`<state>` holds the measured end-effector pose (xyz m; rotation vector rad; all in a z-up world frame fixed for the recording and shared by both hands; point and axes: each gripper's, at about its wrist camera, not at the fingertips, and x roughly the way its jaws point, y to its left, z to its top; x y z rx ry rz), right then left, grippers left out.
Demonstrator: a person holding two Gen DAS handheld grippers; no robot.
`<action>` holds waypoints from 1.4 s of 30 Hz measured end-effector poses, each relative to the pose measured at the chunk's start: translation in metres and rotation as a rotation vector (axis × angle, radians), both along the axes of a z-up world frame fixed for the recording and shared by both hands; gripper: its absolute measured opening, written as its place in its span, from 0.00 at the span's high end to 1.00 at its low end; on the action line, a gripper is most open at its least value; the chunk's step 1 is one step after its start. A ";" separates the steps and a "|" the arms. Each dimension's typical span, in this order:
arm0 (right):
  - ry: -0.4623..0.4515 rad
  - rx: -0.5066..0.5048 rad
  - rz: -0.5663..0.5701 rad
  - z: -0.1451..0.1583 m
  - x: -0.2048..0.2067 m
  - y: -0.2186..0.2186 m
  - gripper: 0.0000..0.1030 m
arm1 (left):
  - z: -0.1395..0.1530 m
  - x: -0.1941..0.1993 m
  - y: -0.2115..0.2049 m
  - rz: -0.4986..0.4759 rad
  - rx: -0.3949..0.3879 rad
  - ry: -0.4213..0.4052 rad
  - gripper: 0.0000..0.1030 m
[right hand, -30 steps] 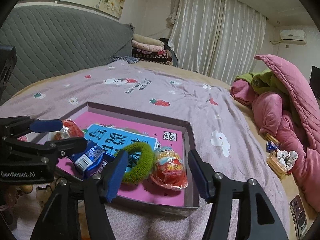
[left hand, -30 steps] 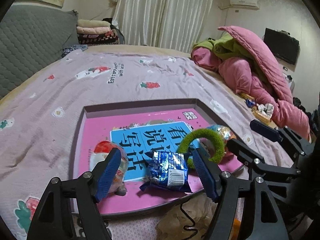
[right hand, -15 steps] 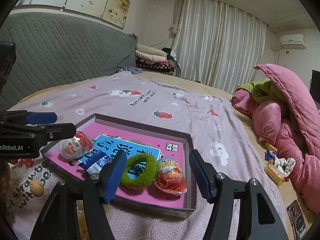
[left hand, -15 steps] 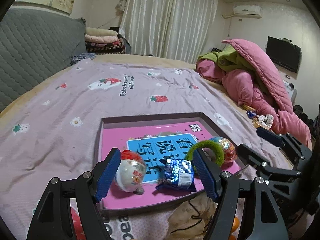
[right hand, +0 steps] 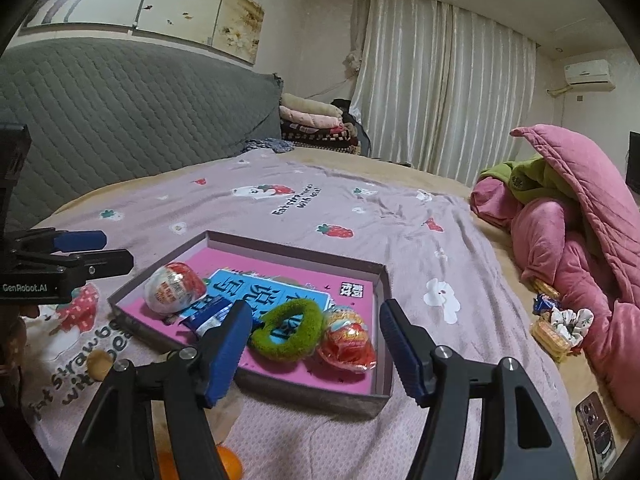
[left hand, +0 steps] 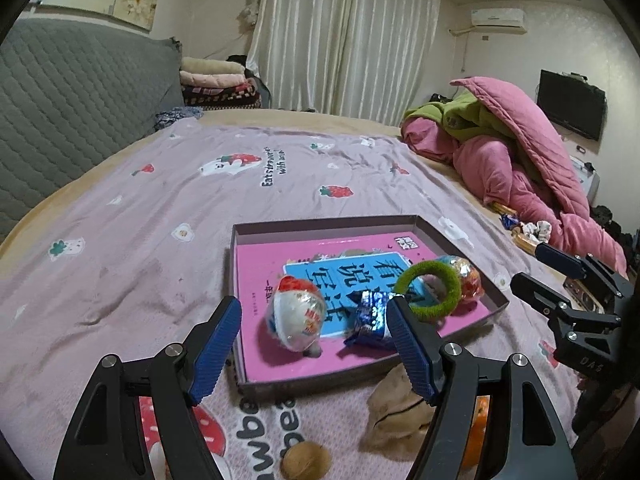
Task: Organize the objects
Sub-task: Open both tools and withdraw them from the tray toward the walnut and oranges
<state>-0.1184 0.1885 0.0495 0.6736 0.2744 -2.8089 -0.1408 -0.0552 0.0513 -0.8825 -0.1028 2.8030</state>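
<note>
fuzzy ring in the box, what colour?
Green. The fuzzy ring lies flat in the box beside a red foil egg; clearest in the right wrist view.

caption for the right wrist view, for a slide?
Open right gripper hovers over a shallow box holding a green ring, two wrapped eggs and a blue packet.

Curtained window (right hand: 440,92), grey headboard (right hand: 120,120), perhaps a television (left hand: 570,110).
</note>
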 end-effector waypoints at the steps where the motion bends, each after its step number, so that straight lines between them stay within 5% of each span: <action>1: -0.006 -0.001 0.004 -0.001 0.002 0.000 0.36 | -0.001 0.002 -0.001 0.000 0.000 0.000 0.26; 42: -0.236 -0.061 0.175 -0.034 0.048 -0.001 0.36 | -0.046 0.043 -0.014 -0.012 -0.058 -0.126 0.26</action>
